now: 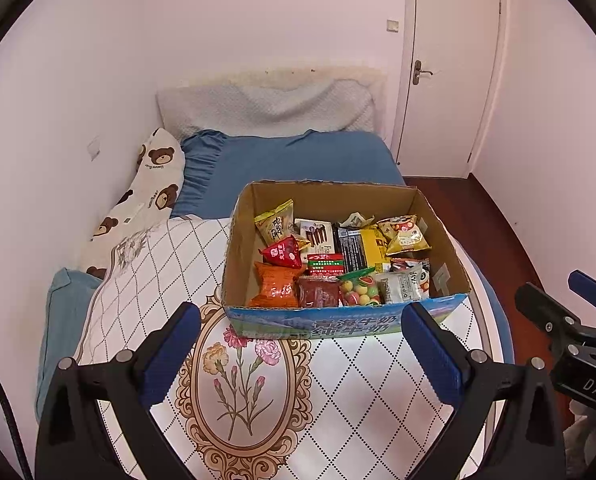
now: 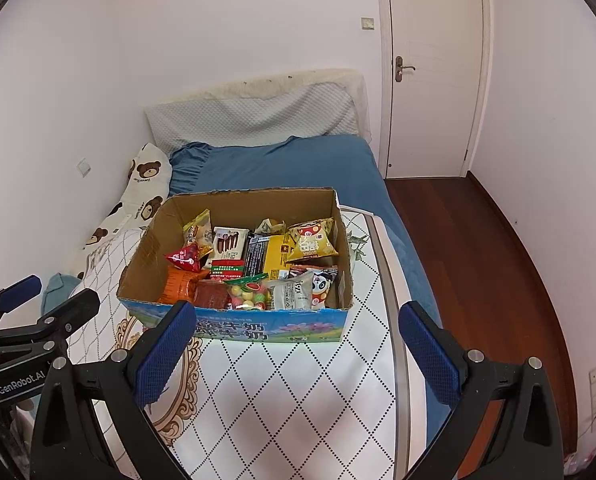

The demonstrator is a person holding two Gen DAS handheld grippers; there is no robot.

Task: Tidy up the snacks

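An open cardboard box [image 1: 240, 264] with a blue printed front stands on the patterned white bed cover; it also shows in the right wrist view [image 2: 146, 256]. Several snack packets fill it: an orange packet [image 1: 276, 286], a red packet [image 1: 284, 254], a candy bag [image 1: 360, 290], yellow bags [image 1: 406, 234] and a panda packet [image 2: 322, 282]. My left gripper [image 1: 300, 332] is open and empty, just in front of the box. My right gripper [image 2: 296, 332] is open and empty, near the box's front wall. Each gripper shows at the edge of the other's view.
The box sits on a bed with a blue sheet [image 1: 298, 160], a grey pillow [image 1: 266, 106] and a bear-print pillow [image 1: 154, 184] against the left wall. A shut white door [image 2: 434, 68] and dark wood floor [image 2: 478, 248] lie to the right.
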